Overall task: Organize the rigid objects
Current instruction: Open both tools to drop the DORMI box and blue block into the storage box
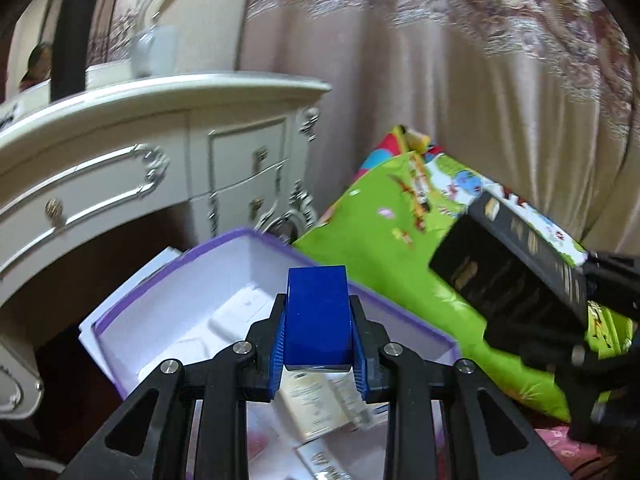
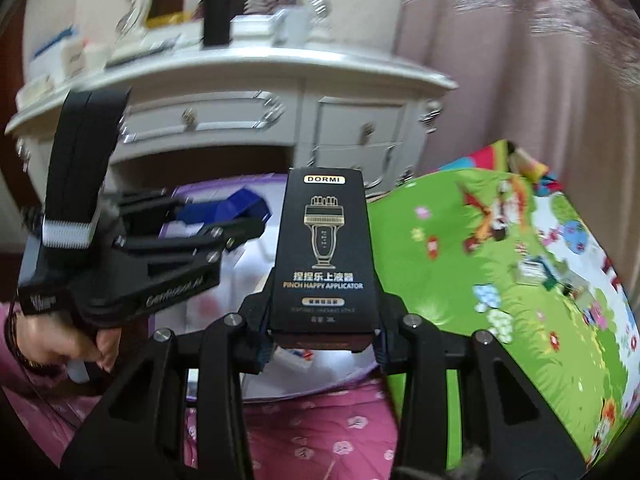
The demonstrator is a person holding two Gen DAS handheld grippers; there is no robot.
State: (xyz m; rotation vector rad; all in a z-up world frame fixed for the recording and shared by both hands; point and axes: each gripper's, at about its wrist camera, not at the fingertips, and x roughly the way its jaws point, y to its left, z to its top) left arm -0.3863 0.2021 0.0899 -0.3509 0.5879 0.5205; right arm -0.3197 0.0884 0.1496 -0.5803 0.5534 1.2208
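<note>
My left gripper is shut on a glossy blue box, which it holds over a white storage box with a purple rim. Several white cartons and tubes lie inside that box. My right gripper is shut on a tall black carton marked DORMI, held upright just right of the storage box. The black carton and the right gripper show at the right of the left wrist view. The left gripper with the blue box and a hand show at the left of the right wrist view.
A white carved dresser with drawers stands behind the box; a mug and small items sit on top. A green cartoon-print cushion lies to the right, against a beige curtain. Pink floral bedding is underneath.
</note>
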